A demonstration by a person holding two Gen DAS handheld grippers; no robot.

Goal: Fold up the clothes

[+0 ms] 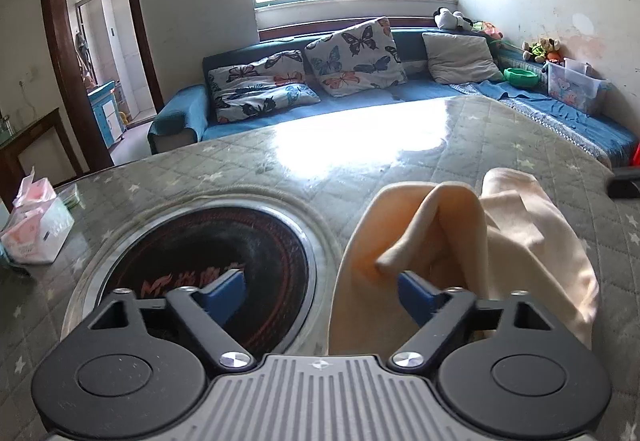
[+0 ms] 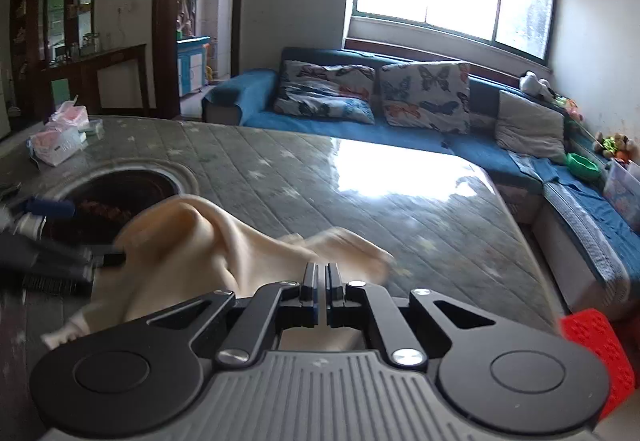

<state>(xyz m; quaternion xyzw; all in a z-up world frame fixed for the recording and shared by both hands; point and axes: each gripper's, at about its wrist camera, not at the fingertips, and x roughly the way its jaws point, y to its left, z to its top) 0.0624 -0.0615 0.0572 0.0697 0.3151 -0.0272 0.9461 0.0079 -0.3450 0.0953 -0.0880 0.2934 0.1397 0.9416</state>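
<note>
A quilted surface fronts a blue sofa; a cream garment lies rumpled beside its round black burner. The right tool is clenched on the cloth; the left tool is spread wide, grasping nothing.

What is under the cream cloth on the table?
The cream cloth lies on the quilted table cover, beside the round black burner. Whatever else sits beneath its bunched folds is covered.
</note>
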